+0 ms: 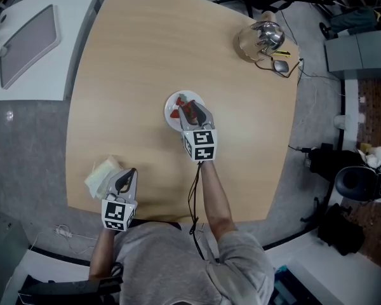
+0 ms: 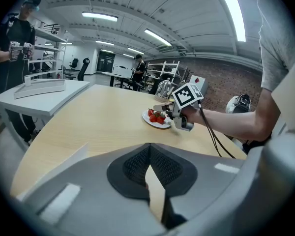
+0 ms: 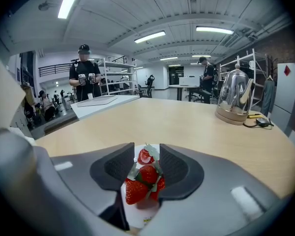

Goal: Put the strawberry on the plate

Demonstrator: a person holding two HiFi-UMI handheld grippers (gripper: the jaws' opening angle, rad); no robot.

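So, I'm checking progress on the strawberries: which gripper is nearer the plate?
Right. The right gripper is over the plate, its open jaws around the strawberries there. The left gripper is well away, at the table's near edge, jaws shut.

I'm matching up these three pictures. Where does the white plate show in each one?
Head view: plate mid-table, under the right gripper.
Left gripper view: plate in the middle distance, right of centre.
Right gripper view: plate bottom centre, between the fingers.
Shared landmark: glass kettle.

Wooden table [image 1: 146, 56], grey floor [image 1: 25, 145], white desk [image 1: 76, 37] — ceiling strip lights [image 3: 150, 36]
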